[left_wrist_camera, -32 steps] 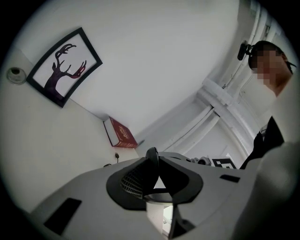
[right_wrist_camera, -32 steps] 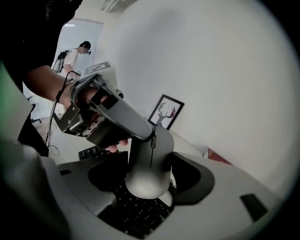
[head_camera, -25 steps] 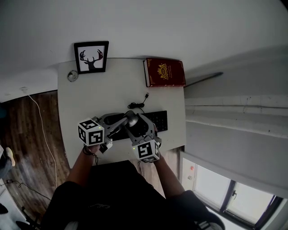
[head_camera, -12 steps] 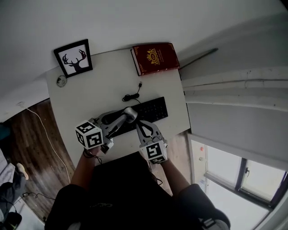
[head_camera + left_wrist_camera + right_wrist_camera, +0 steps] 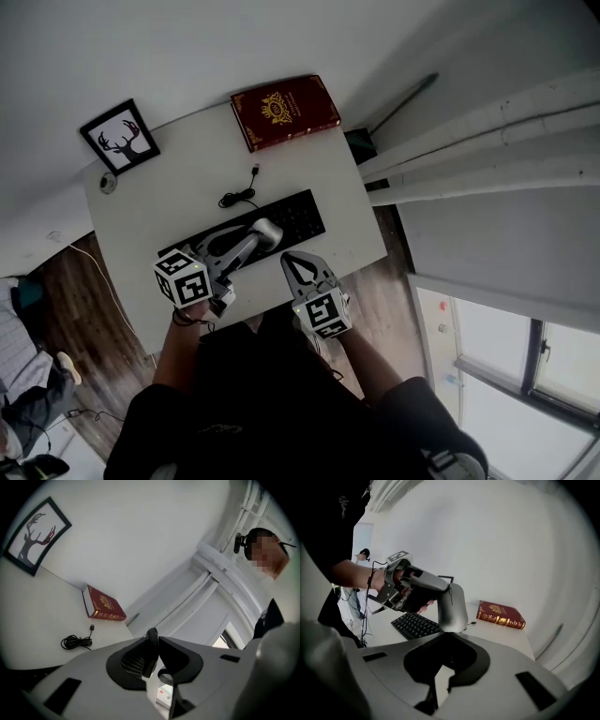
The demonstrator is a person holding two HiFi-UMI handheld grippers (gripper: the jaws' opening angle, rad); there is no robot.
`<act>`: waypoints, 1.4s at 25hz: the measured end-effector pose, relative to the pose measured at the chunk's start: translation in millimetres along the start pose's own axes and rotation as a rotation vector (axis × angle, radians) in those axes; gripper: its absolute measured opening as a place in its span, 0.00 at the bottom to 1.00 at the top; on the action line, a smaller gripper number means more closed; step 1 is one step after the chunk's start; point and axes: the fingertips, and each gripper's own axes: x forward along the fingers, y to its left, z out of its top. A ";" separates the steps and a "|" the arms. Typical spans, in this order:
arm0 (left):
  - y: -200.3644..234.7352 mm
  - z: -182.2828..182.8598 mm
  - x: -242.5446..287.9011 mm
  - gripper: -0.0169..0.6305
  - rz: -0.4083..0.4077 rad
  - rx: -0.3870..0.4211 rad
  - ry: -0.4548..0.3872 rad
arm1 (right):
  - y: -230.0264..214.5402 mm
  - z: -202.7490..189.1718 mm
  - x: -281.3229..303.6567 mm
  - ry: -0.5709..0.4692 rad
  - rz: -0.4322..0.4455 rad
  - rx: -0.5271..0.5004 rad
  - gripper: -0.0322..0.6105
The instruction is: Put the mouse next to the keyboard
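Head view has the left gripper (image 5: pixel 255 236) clamped on the grey mouse (image 5: pixel 266 231), which it holds in the air over the black keyboard (image 5: pixel 298 213) on the white table (image 5: pixel 178 178). Right gripper (image 5: pixel 292 262), at the table's near edge just beside the keyboard, has just closed its jaws fully with nothing between them. A coiled cable (image 5: pixel 238 196) lies behind the keyboard, a red book (image 5: pixel 284 111) at the far edge.

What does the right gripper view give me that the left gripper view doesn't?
Right gripper view only: the keyboard, plus the left gripper from outside, shut on the grey mouse. Left gripper view only: the deer drawing and the coiled cable. Both: the red book on the white desk.
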 end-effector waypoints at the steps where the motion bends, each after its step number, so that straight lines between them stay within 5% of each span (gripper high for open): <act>1: -5.7 -2.5 6.3 0.15 0.014 0.002 -0.009 | -7.3 -7.0 -9.2 -0.002 0.003 -0.003 0.08; 6: -37.5 -24.5 40.9 0.15 0.061 -0.011 -0.057 | -49.2 -36.7 -61.0 -0.036 0.010 -0.035 0.08; 12: -68.6 -52.1 95.2 0.15 0.083 0.074 0.034 | -88.6 -78.3 -113.4 -0.075 -0.003 -0.009 0.08; 19: -83.8 -59.6 134.4 0.15 0.095 0.123 0.121 | -108.5 -83.4 -128.3 -0.146 -0.054 0.042 0.08; 35: -22.8 -59.4 211.8 0.15 0.035 0.058 0.284 | -157.1 -90.7 -86.4 -0.096 -0.108 0.217 0.08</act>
